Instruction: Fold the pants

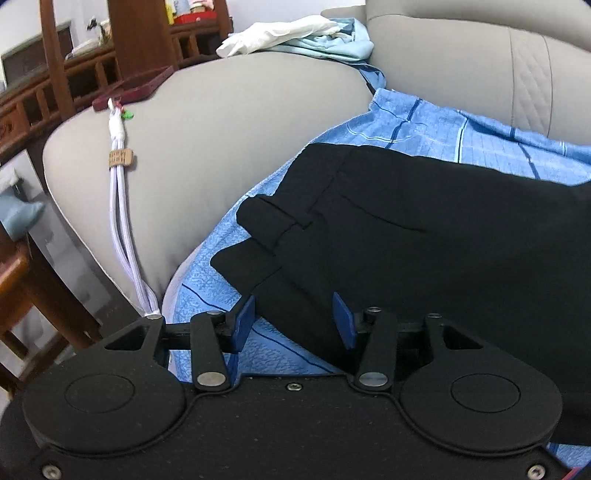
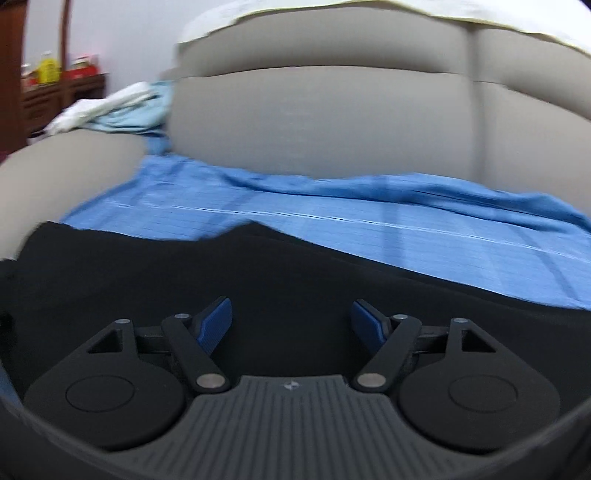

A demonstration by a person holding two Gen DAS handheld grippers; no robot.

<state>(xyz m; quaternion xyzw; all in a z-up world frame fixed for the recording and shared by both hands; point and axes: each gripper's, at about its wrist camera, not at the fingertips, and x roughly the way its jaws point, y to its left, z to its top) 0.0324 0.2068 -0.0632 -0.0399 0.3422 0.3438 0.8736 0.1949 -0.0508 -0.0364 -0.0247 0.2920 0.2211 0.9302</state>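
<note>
Black pants (image 1: 406, 236) lie folded on a blue checked sheet (image 1: 424, 129) over a grey sofa seat, the waistband with a belt loop toward the left. My left gripper (image 1: 293, 323) hovers at the pants' near edge. Its blue pads (image 1: 243, 325) stand apart, with a fold of black cloth lying between them, not pinched. In the blurred right wrist view the pants (image 2: 295, 273) fill the lower half. My right gripper (image 2: 291, 325) is wide open just above that cloth and holds nothing.
A grey sofa armrest (image 1: 221, 129) bulges at the left with a white cord (image 1: 123, 221) draped over it. White and pale blue clothes (image 1: 295, 33) are piled on the armrest's far end. Wooden furniture (image 1: 55, 92) stands beyond. The sofa backrest (image 2: 332, 122) rises behind the sheet.
</note>
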